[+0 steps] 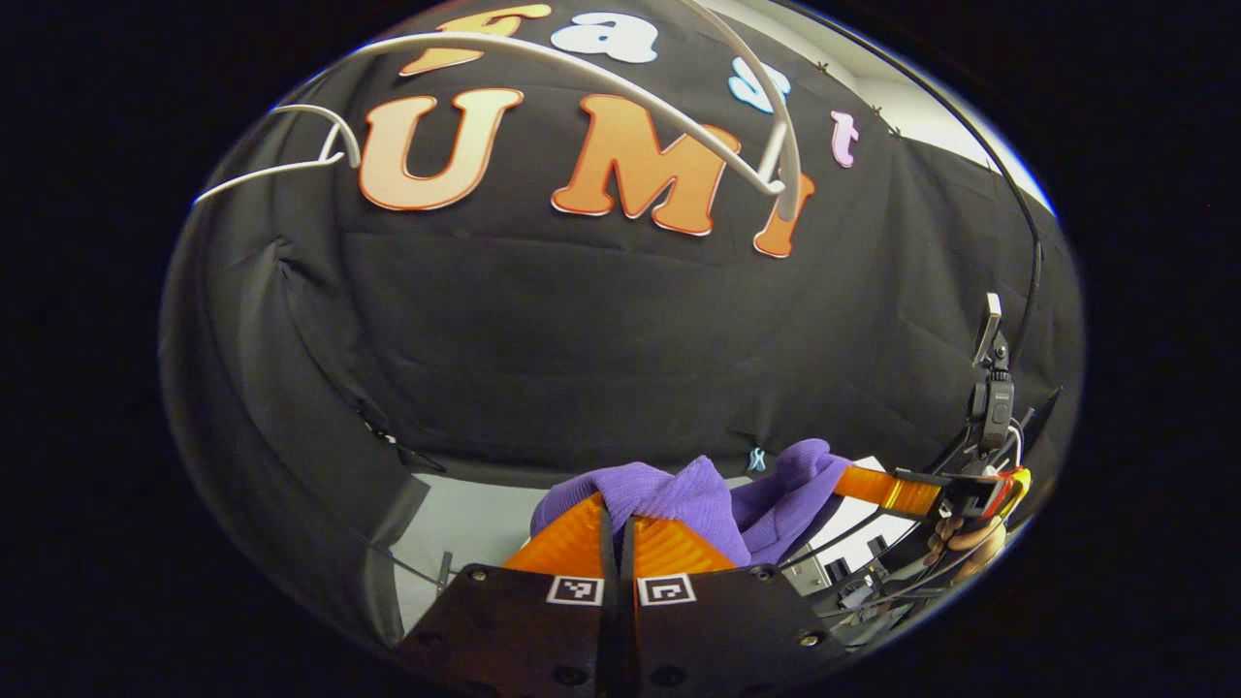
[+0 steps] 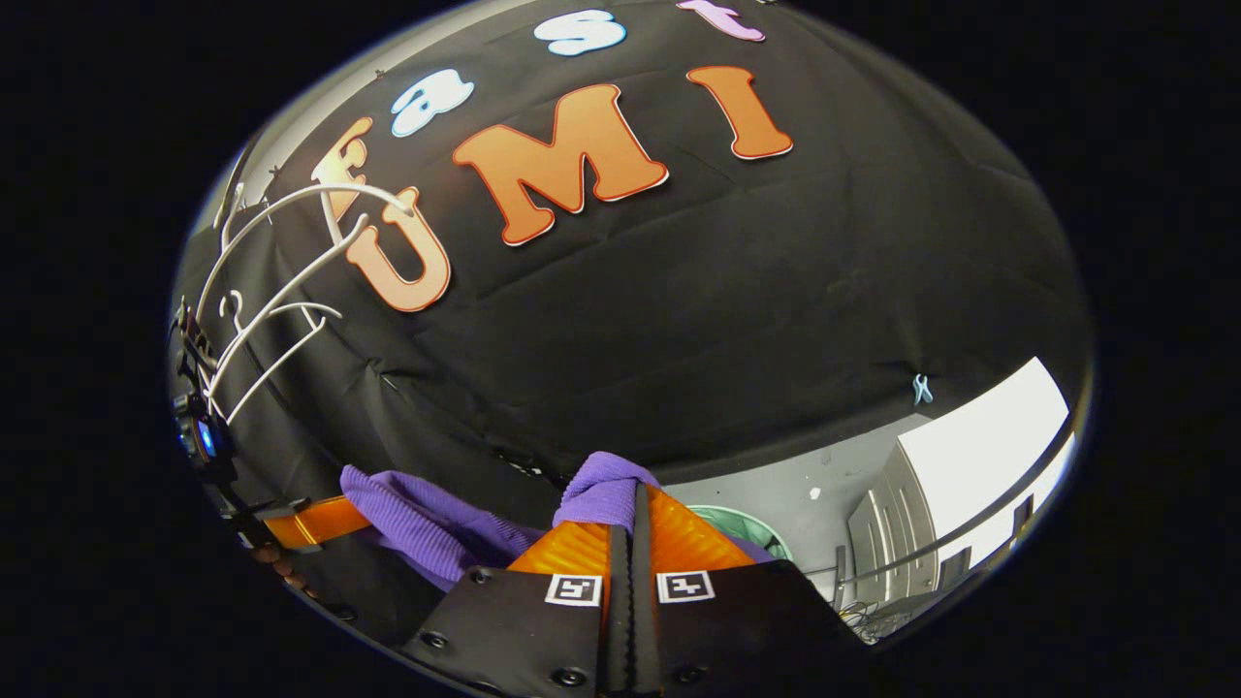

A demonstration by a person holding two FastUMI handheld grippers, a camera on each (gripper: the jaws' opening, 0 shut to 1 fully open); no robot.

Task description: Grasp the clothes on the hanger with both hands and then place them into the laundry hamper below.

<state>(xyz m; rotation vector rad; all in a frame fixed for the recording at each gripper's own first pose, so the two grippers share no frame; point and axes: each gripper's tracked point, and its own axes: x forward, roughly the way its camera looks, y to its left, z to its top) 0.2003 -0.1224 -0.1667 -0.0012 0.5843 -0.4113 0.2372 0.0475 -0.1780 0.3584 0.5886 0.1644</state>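
Left gripper (image 1: 618, 528): black, flat-faced body plate at 6 o'clock of the left gripper view, with round screws near its upper corners and along the lower edge. Two square black-and-white coded markers sit either side of the centre seam. Ribbed, wedge-shaped jaws.

Right gripper (image 2: 630, 519): same build in the right gripper view, with a black plate, screws, two coded markers and a toothed seam between ribbed jaws. Seen at 4 o'clock of the left gripper view, it carries a small black camera unit, dark cables and a person's hand (image 1: 960, 538) curled around it.
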